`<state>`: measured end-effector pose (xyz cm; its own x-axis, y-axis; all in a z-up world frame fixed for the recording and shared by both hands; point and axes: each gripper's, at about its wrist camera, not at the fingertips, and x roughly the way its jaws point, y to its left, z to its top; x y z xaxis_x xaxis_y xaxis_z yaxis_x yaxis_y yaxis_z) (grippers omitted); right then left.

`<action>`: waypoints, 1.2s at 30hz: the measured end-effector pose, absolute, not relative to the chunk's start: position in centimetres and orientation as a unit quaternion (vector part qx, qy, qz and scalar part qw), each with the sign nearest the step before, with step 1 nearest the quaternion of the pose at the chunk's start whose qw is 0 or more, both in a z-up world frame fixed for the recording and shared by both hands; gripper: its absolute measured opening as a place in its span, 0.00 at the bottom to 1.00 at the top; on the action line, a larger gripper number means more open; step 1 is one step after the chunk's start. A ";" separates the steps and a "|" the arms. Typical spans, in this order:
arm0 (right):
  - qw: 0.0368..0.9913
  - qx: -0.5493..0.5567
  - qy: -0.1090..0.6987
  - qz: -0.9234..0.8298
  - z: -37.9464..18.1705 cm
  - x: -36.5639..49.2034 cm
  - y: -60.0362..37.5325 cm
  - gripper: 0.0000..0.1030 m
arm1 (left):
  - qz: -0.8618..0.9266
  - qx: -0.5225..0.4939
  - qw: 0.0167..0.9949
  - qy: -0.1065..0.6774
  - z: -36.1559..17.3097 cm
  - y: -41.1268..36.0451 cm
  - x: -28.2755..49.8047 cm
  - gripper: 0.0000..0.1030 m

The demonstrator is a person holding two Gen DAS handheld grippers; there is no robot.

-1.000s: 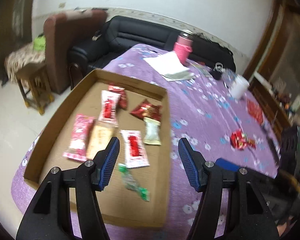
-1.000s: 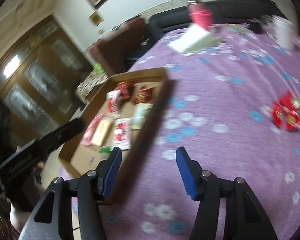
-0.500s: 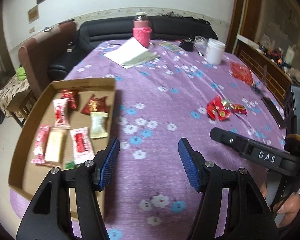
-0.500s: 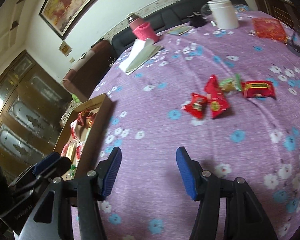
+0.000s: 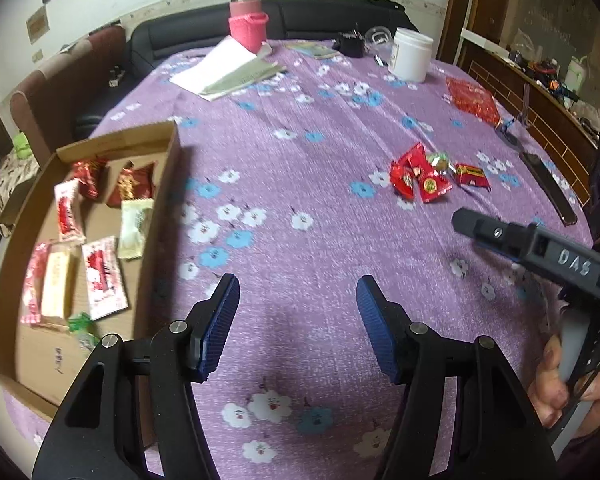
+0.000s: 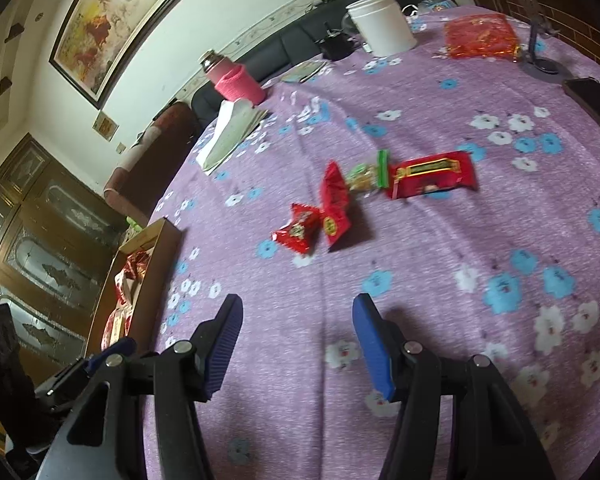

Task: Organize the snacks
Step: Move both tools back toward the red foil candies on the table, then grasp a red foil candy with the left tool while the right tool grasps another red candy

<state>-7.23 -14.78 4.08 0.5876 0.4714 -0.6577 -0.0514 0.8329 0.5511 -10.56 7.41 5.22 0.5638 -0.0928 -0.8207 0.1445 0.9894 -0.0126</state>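
Right wrist: crinkly foil snack packets (image 6: 332, 210).

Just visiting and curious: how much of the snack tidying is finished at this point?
Mostly done, it seems. Several wrapped snacks already lie in the cardboard box. Nothing is in hand: the left claw and right claw are both open and empty. Left to do: a small cluster of loose snacks on the purple tablecloth, ahead of the right claw.

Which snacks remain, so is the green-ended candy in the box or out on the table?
Out. The green-ended candy lies on the purple tablecloth among red packets, apart from the cardboard box.
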 end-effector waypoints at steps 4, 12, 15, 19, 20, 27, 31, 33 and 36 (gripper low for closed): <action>0.858 0.251 0.425 0.144 4.2 -7.2 -15.8 0.59 | -0.072 0.026 0.877 0.475 4.2 7.1 -10.3 0.60; 0.872 0.254 0.405 0.106 5.8 -6.0 -19.1 0.59 | -0.076 0.007 0.862 0.502 1.8 7.0 -9.6 0.60; 0.879 0.241 0.399 0.097 6.7 -4.7 -20.1 0.59 | -0.075 0.007 0.864 0.498 1.4 7.0 -9.7 0.61; 0.877 0.213 0.414 0.119 7.1 -2.6 -19.2 0.59 | -0.084 0.000 0.867 0.491 1.3 6.8 -10.0 0.73; 0.876 0.200 0.421 0.128 7.0 -2.1 -18.3 0.59 | -0.084 0.002 0.869 0.488 1.2 6.7 -10.1 0.73; 0.873 0.134 0.454 0.115 4.6 0.4 -14.3 0.50 | -0.100 0.041 0.862 0.496 0.6 5.4 -10.4 0.92; 0.875 0.126 0.458 0.098 3.5 1.6 -13.8 0.41 | -0.109 0.049 0.857 0.501 0.5 5.1 -10.4 0.96; 0.878 0.124 0.451 0.101 3.2 1.8 -13.7 0.37 | -0.124 0.027 0.855 0.503 0.8 5.6 -10.2 0.95; 0.882 0.119 0.443 0.106 3.2 1.7 -13.7 0.29 | -0.165 -0.034 0.848 0.502 2.0 6.6 -9.4 0.86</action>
